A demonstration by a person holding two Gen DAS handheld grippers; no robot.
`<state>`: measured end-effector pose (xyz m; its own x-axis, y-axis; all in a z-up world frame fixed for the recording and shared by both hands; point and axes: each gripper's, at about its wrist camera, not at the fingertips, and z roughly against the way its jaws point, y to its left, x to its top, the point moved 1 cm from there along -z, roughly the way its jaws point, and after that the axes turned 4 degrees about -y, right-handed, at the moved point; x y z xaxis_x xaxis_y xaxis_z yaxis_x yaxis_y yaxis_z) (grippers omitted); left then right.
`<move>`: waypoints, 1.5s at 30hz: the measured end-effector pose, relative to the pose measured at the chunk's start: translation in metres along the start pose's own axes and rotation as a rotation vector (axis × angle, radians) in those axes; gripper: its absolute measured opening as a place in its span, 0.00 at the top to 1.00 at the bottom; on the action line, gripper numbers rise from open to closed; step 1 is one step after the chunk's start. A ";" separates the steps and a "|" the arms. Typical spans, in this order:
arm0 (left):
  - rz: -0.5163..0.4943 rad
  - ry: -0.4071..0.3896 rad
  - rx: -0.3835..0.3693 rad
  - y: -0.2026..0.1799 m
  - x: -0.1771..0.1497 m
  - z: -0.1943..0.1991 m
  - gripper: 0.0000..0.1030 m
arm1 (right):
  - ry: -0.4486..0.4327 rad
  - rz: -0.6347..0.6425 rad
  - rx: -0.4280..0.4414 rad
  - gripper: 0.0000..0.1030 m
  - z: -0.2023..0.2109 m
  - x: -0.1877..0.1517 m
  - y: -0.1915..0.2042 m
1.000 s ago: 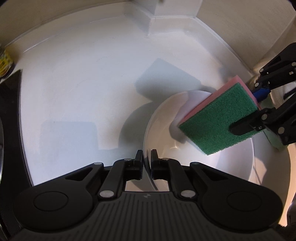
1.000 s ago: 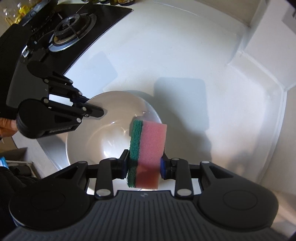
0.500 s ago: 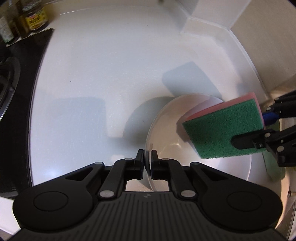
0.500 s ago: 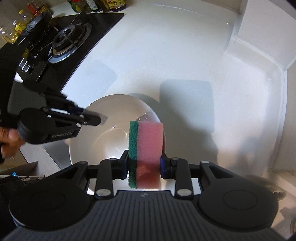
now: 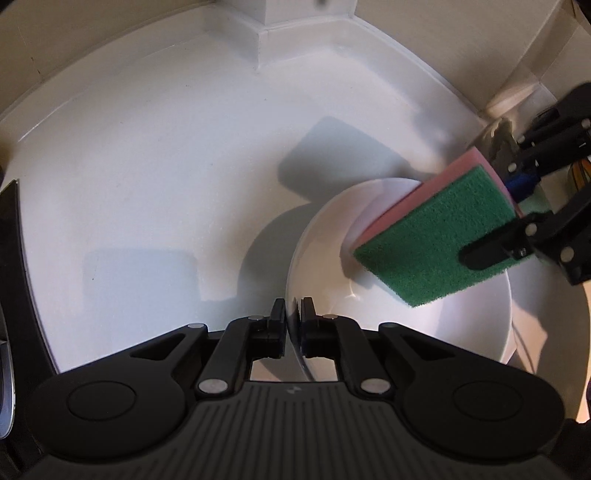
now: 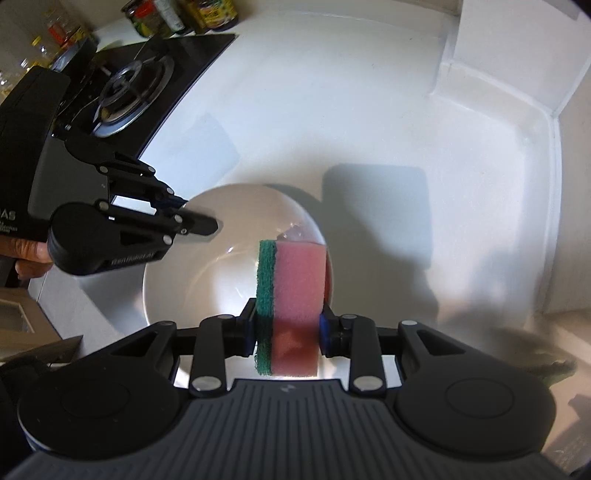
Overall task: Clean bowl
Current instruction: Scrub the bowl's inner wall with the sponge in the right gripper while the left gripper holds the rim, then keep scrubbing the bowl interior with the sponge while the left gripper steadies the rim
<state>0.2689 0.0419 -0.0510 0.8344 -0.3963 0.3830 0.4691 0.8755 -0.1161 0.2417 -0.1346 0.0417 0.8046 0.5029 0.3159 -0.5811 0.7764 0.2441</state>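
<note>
A white bowl (image 5: 424,306) is held above the white counter. My left gripper (image 5: 293,314) is shut on the bowl's near rim; it shows from the side in the right wrist view (image 6: 199,225). My right gripper (image 6: 288,325) is shut on a pink sponge with a green scouring face (image 6: 291,288). The sponge (image 5: 439,236) reaches into the bowl (image 6: 207,280), its far end against the inner wall near the far rim. The right gripper also shows at the right edge of the left wrist view (image 5: 517,218).
A white counter (image 5: 147,166) runs to a wall corner (image 5: 269,22). A black gas stove (image 6: 122,85) lies to the left, with jars and bottles (image 6: 181,14) behind it. A box (image 6: 22,325) sits low left.
The left gripper and bowl have swung back to the right, so the stove and jars left its view. The sponge has shifted toward the bowl's far rim.
</note>
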 end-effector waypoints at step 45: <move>0.118 -0.015 0.107 -0.033 -0.029 0.021 0.95 | 0.009 0.027 0.003 0.74 0.000 0.007 0.007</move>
<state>0.2231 0.0307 -0.0395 0.8772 -0.2857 0.3859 0.3339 0.9405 -0.0627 0.2438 -0.1258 0.0455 0.7899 0.5267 0.3141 -0.6027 0.7615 0.2385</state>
